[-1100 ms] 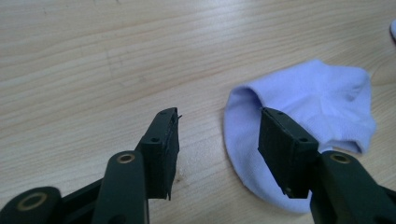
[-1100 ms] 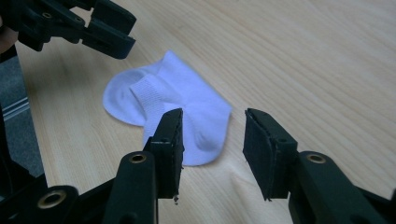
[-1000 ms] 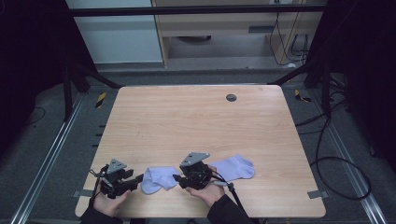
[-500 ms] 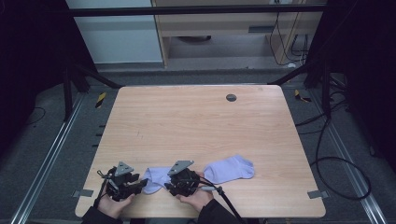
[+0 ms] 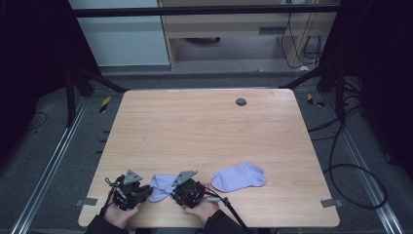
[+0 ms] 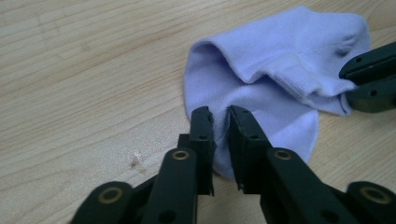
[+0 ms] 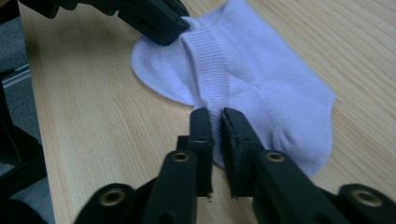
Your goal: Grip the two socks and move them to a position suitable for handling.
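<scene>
Two lilac socks, both tongs seemingly just closed, pinching nearer sock.

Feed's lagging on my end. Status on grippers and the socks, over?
Left gripper and right gripper just closed, each pinching an edge of the near sock. Second sock lies apart on the table. Nothing in the way.

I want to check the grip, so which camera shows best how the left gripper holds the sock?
The left gripper view: the left gripper pinches the lilac sock edge up close. The right gripper view shows it at the sock's far edge; the high view shows it small.
</scene>
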The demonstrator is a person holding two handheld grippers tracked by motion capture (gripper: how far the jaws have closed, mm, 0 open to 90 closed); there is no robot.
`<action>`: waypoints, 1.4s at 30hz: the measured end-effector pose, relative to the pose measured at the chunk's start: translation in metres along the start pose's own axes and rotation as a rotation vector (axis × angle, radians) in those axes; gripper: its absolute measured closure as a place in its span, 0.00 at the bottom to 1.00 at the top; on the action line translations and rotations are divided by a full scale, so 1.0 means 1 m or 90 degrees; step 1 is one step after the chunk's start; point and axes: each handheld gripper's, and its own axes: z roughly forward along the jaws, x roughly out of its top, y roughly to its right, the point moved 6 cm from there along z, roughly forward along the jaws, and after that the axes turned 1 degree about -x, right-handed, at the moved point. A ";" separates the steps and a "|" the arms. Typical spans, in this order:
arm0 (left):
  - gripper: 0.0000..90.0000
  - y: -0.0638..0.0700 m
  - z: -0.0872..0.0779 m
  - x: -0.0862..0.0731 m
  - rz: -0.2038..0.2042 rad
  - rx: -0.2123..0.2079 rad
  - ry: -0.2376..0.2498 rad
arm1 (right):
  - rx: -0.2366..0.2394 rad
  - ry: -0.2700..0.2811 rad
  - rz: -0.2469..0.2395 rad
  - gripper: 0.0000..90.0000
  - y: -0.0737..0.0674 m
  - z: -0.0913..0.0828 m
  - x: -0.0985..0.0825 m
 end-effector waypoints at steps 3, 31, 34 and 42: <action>0.94 0.000 0.000 0.000 0.003 -0.002 -0.001 | 0.007 0.012 0.014 0.96 0.001 -0.002 0.002; 0.88 -0.006 0.001 0.007 0.007 -0.004 0.010 | -0.132 0.070 0.138 0.90 0.078 -0.007 0.048; 0.78 -0.008 -0.003 0.008 -0.009 -0.002 0.027 | -0.159 0.080 0.127 0.84 0.087 -0.012 0.052; 0.69 -0.007 -0.004 0.005 -0.022 0.015 0.018 | -0.153 0.059 0.124 0.77 0.098 -0.009 0.048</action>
